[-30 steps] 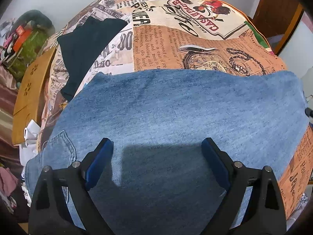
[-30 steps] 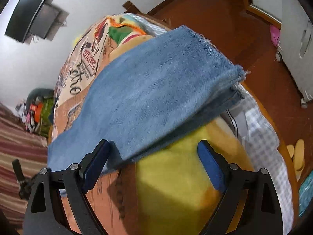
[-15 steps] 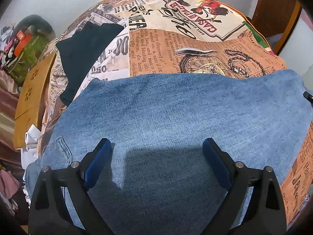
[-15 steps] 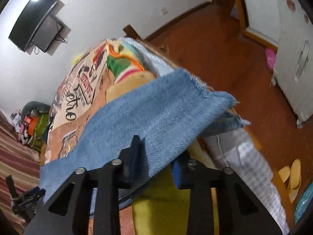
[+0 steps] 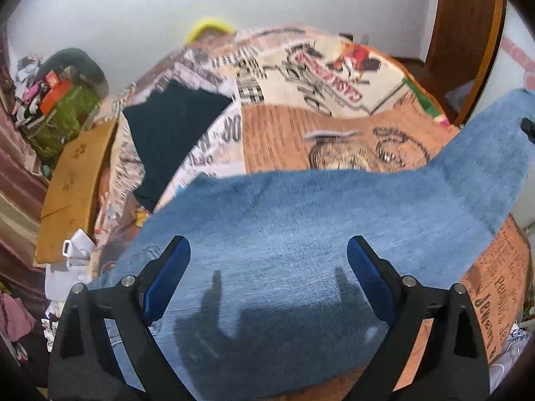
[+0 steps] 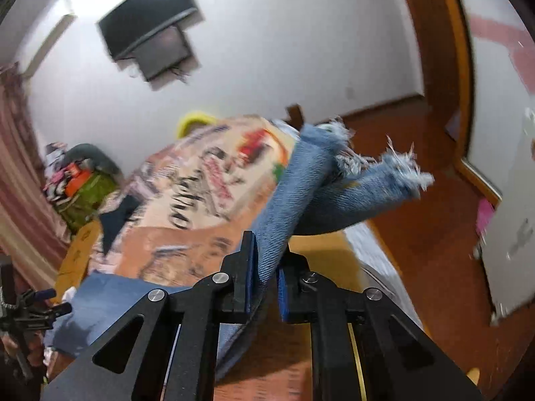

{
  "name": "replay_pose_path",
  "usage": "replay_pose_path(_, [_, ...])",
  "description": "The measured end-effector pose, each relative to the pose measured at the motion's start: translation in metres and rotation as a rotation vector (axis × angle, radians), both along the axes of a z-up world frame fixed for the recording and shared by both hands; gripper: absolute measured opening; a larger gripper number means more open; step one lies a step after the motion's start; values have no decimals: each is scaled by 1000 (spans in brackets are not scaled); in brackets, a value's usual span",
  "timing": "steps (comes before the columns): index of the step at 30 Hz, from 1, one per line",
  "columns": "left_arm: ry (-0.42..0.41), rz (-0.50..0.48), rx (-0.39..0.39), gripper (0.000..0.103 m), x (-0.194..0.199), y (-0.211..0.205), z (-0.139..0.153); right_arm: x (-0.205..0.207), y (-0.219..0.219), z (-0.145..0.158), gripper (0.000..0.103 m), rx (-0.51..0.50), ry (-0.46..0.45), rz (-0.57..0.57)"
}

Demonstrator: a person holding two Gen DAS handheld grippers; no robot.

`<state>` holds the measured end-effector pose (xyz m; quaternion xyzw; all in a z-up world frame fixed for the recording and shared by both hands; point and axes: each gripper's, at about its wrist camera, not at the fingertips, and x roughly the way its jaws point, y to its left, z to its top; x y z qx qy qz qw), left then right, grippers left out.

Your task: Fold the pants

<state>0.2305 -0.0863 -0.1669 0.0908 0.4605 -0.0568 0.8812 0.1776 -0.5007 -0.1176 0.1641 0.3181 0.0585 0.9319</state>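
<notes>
Blue denim pants lie across a bed with a newspaper-print cover. My left gripper is open and hovers above the pants near the waist end, touching nothing. My right gripper is shut on the leg end of the pants and holds it lifted off the bed; the frayed hems hang beyond the fingers. In the left wrist view the lifted leg end rises at the right.
A dark folded garment lies on the bed's far left. A wooden board and a pile of clutter stand left of the bed. A wall TV hangs above. A wooden floor and door frame are at the right.
My right gripper closed on the pants' leg end and lifted it up off the bed. My left gripper stayed open and rose slightly above the waist end.
</notes>
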Motion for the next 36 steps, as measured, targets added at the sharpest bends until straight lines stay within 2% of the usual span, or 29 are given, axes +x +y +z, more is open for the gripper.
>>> replay_pose_path(7, [-106, -21, -3, 96, -25, 11, 30, 11, 70, 32, 8, -45, -83, 150])
replay_pose_path(14, [-137, -10, -23, 96, -43, 30, 41, 22, 143, 26, 8, -77, -86, 315])
replay_pose_path(17, [-140, 9, -30, 96, -47, 40, 42, 24, 176, 13, 8, -87, -46, 399])
replay_pose_path(22, [-128, 40, -39, 96, -52, 54, 39, 26, 228, -24, 8, -112, 76, 540])
replay_pose_path(29, [-100, 68, -42, 96, -52, 66, 31, 16, 264, -77, 15, -168, 272, 666])
replay_pose_path(33, [-87, 76, -53, 96, -50, 70, 29, 7, 267, -73, 29, -143, 285, 708])
replay_pose_path(36, [-83, 84, -66, 96, -45, 71, 30, 1, 262, -63, 33, -85, 293, 737])
